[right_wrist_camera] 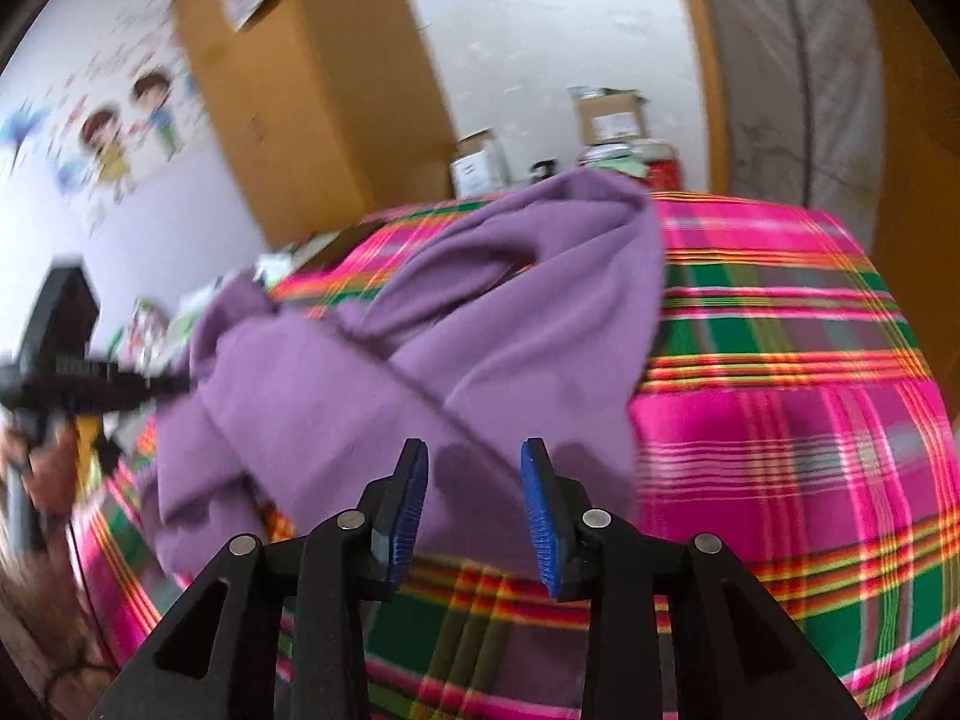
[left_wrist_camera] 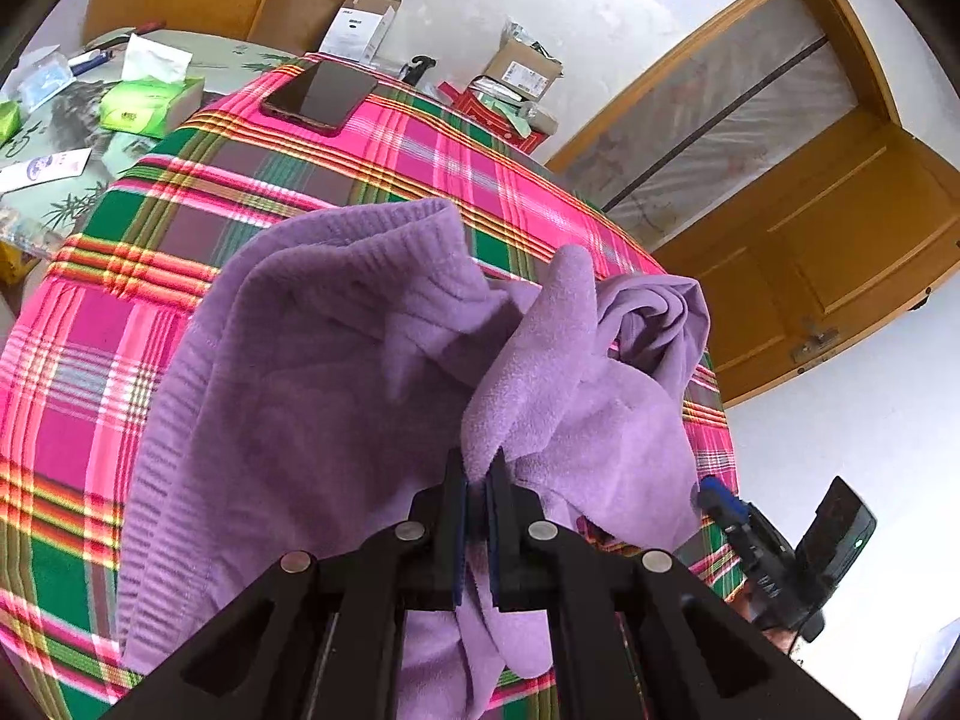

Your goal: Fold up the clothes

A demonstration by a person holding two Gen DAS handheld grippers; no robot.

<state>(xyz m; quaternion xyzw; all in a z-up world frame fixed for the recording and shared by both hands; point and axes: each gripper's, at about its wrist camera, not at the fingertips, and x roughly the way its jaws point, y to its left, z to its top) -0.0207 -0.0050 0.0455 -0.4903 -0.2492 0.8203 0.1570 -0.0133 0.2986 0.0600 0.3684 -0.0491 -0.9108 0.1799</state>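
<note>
A purple fleece garment [left_wrist_camera: 312, 348] lies crumpled on the pink and green plaid cloth [left_wrist_camera: 384, 150]. My left gripper [left_wrist_camera: 478, 468] is shut on a fold of the purple garment and lifts it off the cloth. In the right wrist view the garment [right_wrist_camera: 480, 330] is bunched in a heap, and my right gripper [right_wrist_camera: 474, 456] is open and empty just above its near edge. The right gripper also shows at the lower right of the left wrist view [left_wrist_camera: 714, 495]. The left gripper shows blurred at the left of the right wrist view [right_wrist_camera: 174, 384], holding the garment's far side.
A dark phone [left_wrist_camera: 321, 95] lies at the far end of the plaid cloth [right_wrist_camera: 780, 420]. Green tissue packs [left_wrist_camera: 150, 105] and papers sit on a table at the left. Cardboard boxes [left_wrist_camera: 522, 69] stand at the back by the wall. A wooden door [left_wrist_camera: 840, 240] is at the right.
</note>
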